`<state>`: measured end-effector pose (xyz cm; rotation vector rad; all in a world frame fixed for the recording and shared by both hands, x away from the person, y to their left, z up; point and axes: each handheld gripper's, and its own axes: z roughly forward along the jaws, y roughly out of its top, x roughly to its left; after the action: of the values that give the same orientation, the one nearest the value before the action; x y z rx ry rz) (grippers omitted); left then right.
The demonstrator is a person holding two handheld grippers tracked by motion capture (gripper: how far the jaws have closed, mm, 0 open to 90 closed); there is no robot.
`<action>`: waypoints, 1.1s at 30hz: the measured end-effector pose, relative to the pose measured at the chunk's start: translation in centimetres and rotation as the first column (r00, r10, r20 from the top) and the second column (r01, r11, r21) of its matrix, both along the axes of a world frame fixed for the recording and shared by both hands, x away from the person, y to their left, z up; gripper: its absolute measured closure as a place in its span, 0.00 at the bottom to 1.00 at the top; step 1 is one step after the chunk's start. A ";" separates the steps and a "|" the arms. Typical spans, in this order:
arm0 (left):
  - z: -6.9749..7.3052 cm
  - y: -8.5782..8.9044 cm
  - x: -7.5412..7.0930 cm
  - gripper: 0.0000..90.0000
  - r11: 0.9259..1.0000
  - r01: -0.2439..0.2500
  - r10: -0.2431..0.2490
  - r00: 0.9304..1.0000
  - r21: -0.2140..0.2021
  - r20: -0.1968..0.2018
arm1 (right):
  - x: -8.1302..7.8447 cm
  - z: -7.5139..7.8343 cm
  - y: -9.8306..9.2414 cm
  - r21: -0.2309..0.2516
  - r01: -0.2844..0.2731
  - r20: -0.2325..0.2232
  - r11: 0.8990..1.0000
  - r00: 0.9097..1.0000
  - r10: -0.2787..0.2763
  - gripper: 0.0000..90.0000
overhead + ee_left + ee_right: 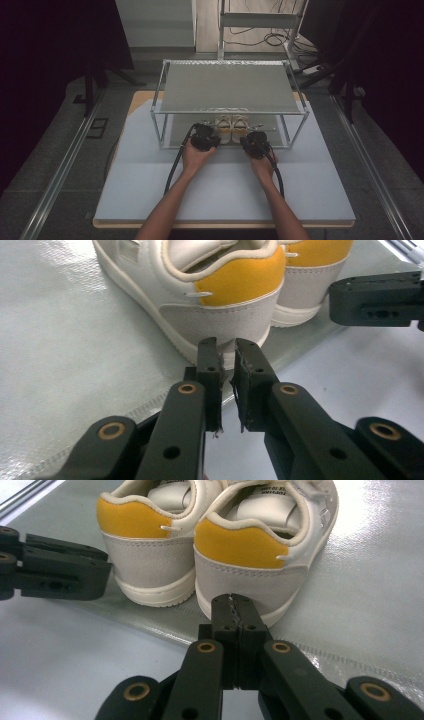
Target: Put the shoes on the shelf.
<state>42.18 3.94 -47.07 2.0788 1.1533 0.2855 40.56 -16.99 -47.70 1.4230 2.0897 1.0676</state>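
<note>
- The left tongs (227,352) sit just behind the heel of the left shoe (220,290), with a narrow slit between the jaws and nothing held in it; whether the tips touch the sole cannot be told.
- The left shoe is cream and grey with a yellow heel patch; no brand mark can be read on it.
- The right shoe (260,545) stands just beside it, the two heels side by side and facing the person. Small dark print shows on its tongue label, too blurred to read.
- The right tongs (234,605) are closed tight, jaw against jaw, empty, right at the right shoe's heel.
- Both shoes stand on the lower shelf (175,132) of a metal-framed rack (230,90), under its grey top shelf; the rack stands on the white worktop (150,200).
- From above, the left hand (196,155) and right hand (262,162) hold the tongs at the rack's front edge.
</note>
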 end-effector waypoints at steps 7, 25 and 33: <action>0.6 1.2 -0.9 0.76 0.999 0.010 -0.009 0.999 -0.032 0.033 | -0.9 0.2 -0.6 0.013 -0.021 0.020 1.000 1.000 0.020 0.89; 2.1 4.1 -6.0 0.46 0.996 0.029 -0.026 0.999 -0.083 0.031 | -5.8 1.4 -2.2 0.030 -0.125 0.072 0.992 0.990 0.123 0.59; 1.7 5.4 -8.2 0.46 0.996 0.055 -0.053 0.998 -0.069 0.030 | -7.9 1.9 -3.4 0.025 -0.162 0.095 0.986 0.983 0.159 0.58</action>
<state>34.00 9.30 -45.42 2.0353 1.0734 0.2442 32.63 -20.43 -45.80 1.2110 2.1586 1.2106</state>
